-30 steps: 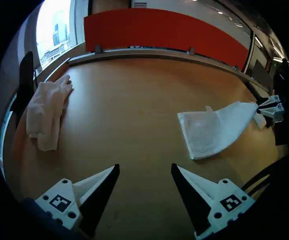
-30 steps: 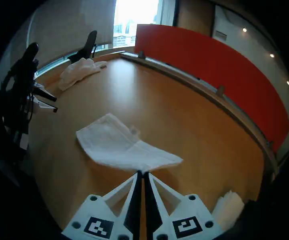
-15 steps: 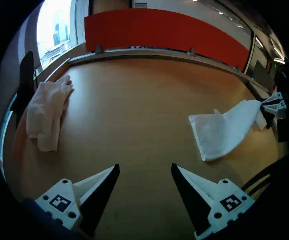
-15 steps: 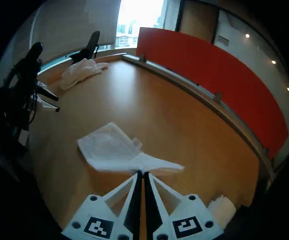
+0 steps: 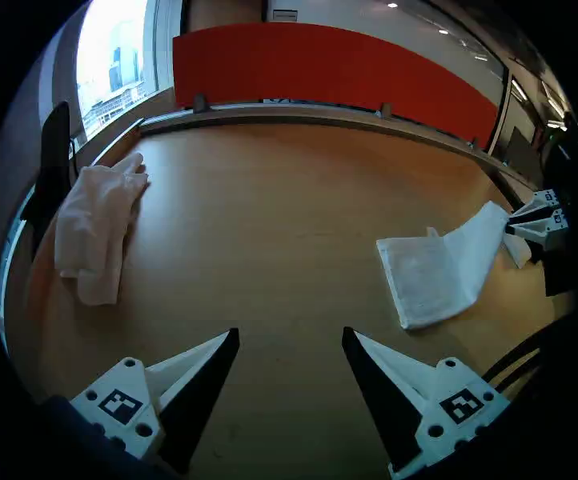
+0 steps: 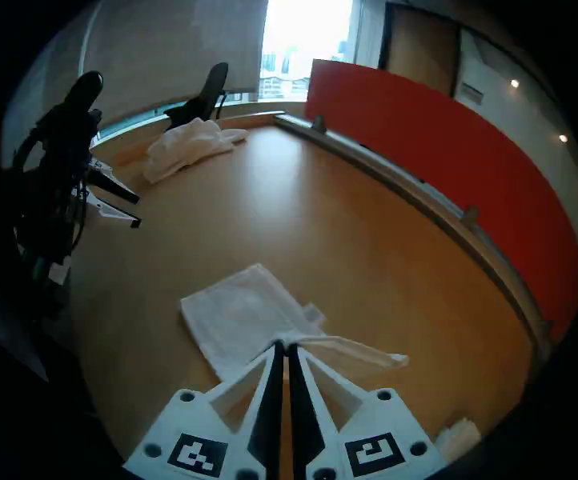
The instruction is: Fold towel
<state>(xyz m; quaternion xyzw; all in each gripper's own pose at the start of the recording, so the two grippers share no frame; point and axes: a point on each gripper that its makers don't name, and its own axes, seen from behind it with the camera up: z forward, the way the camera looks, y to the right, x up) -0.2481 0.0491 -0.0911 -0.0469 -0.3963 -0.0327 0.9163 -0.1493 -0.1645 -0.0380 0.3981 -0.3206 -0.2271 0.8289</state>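
A white towel (image 5: 429, 276) lies on the wooden table (image 5: 273, 216), at the right in the left gripper view. One edge is lifted off the table up to my right gripper (image 5: 521, 222), which is shut on it. In the right gripper view the towel (image 6: 237, 316) lies just ahead of the shut right gripper (image 6: 283, 348), and the pinched edge trails off to the right as a loose flap. My left gripper (image 5: 289, 352) hovers open over bare wood with nothing between its fingers. The same left gripper (image 6: 117, 198) shows at the far left in the right gripper view.
A crumpled pile of pale towels (image 5: 93, 224) lies at the table's far left edge, next to a dark chair (image 5: 49, 168). A red partition (image 5: 329, 72) runs along the table's back rail. Something white and folded (image 6: 457, 440) sits by the right gripper's side.
The right gripper, still pinching the towel's edge, has dragged the towel a little to the right in the left gripper view and now stands closer over it. The left gripper has stayed put.
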